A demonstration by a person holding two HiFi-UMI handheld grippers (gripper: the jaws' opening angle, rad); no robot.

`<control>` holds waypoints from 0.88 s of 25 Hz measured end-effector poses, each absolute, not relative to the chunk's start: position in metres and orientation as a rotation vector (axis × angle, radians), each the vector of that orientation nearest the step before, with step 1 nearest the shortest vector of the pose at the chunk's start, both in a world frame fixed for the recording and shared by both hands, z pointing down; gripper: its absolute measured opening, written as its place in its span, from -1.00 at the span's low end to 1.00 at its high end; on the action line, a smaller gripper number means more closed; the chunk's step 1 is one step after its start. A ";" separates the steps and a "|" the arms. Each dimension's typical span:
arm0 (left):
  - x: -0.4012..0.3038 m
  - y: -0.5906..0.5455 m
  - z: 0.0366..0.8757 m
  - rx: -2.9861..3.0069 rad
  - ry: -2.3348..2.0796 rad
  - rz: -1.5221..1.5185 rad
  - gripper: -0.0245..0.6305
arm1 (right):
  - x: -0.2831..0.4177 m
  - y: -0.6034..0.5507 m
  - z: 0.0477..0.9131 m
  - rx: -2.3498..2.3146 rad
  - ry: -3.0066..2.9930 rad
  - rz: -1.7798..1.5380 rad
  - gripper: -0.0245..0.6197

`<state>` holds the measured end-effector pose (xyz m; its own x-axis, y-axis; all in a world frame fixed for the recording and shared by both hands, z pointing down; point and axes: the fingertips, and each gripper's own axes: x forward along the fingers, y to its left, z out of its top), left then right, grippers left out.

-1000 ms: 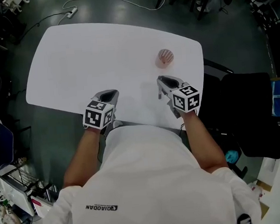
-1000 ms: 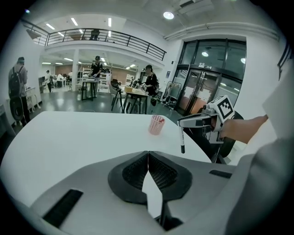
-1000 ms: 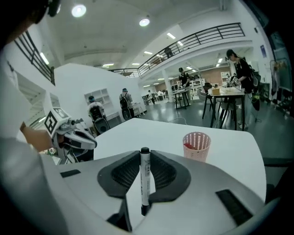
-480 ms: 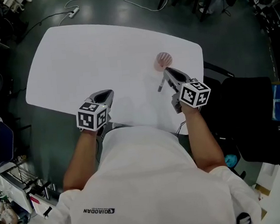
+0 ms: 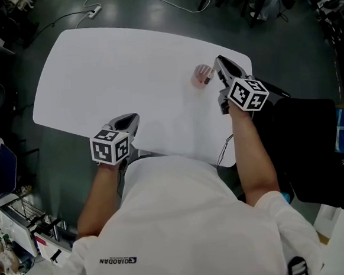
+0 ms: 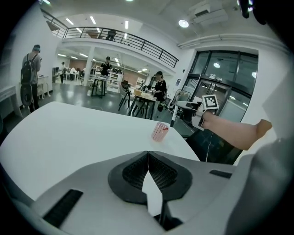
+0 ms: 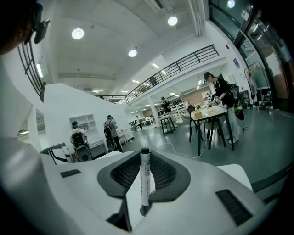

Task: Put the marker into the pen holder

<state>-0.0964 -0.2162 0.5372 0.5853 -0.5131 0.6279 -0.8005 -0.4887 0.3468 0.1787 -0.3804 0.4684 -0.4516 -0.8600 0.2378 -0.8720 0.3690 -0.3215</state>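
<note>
The left claw [image 5: 130, 118], jaws pressed together and empty, hangs at the near edge of the desk [image 5: 108, 74], with broad bare desktop ahead of it. Close to the desk's right edge stands the pink mesh pen holder [image 5: 202, 75]. Just beside its rim the right claw [image 5: 219, 64] clamps the marker [image 7: 145, 179] upright.

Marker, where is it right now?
The marker is gripped upright in the right gripper, held in the air just beside the pink pen holder, near the white table's far right corner in the head view.
</note>
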 end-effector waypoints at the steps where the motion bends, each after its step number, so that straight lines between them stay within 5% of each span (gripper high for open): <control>1: -0.097 -0.215 0.537 2.184 -1.041 0.589 -0.84 | 0.183 -0.386 0.470 1.663 -2.558 0.599 -0.65; 22: -0.108 -0.193 0.541 2.185 -1.071 0.638 -0.84 | 0.194 -0.362 0.584 1.728 -2.325 0.873 -0.65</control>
